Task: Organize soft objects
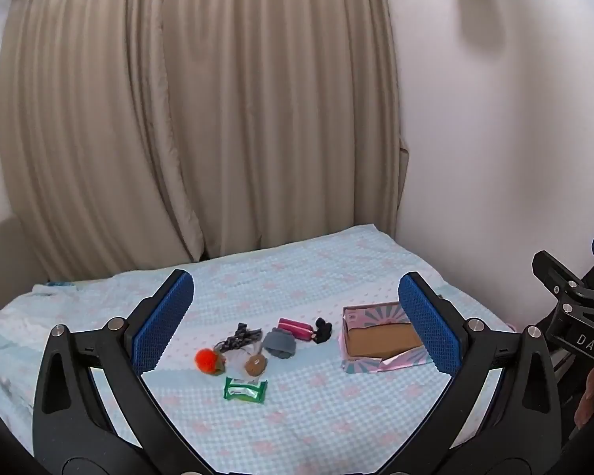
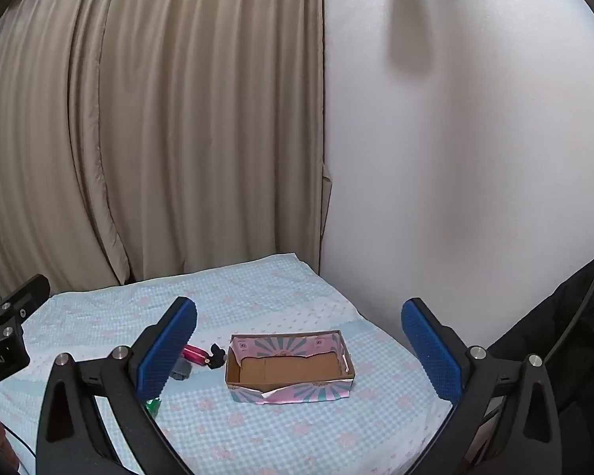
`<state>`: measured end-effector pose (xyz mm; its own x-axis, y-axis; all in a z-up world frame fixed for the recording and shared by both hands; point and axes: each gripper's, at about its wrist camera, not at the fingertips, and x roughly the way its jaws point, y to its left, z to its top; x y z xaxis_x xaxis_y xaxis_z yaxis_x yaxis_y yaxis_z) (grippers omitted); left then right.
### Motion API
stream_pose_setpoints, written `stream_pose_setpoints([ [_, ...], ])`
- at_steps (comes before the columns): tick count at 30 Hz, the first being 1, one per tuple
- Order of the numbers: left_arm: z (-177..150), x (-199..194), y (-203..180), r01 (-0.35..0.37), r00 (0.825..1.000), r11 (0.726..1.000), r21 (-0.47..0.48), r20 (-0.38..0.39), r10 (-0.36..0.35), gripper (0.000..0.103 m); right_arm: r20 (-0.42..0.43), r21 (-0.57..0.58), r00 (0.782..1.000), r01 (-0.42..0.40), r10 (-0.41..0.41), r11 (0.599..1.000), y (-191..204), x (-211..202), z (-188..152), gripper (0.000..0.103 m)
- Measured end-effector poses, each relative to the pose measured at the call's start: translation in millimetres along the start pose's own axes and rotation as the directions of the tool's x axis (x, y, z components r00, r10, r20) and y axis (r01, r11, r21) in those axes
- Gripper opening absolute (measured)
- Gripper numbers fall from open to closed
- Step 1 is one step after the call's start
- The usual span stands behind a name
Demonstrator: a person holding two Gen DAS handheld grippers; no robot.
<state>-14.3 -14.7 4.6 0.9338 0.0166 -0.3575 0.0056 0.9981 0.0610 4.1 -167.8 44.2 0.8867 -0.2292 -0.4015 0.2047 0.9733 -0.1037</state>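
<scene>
Both grippers, left (image 1: 295, 326) and right (image 2: 299, 350), hover with fingers apart; grabbing into the pile (image 1: 253, 350) beside the box (image 2: 289, 368) could snag several items.

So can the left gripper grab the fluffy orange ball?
Probably yes. The left gripper hangs above the bed with its jaws wide open and empty, and the orange pom-pom lies uncovered at the left edge of the pile, with only a brown pom-pom nearby.
</scene>
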Motion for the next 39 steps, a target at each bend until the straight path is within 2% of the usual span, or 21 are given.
stream_pose_setpoints([
  [20,3,0,3,0.002,1.0,1.0,0.007,-0.003,-0.002,0.103,-0.004,0.012,1.0,-0.004,0.004,1.0,2,0,-16,0.103],
  [39,6,4,2,0.005,1.0,1.0,0.014,-0.011,-0.005,0.103,-0.023,0.017,1.0,-0.006,0.006,1.0,-2,5,-8,0.103],
])
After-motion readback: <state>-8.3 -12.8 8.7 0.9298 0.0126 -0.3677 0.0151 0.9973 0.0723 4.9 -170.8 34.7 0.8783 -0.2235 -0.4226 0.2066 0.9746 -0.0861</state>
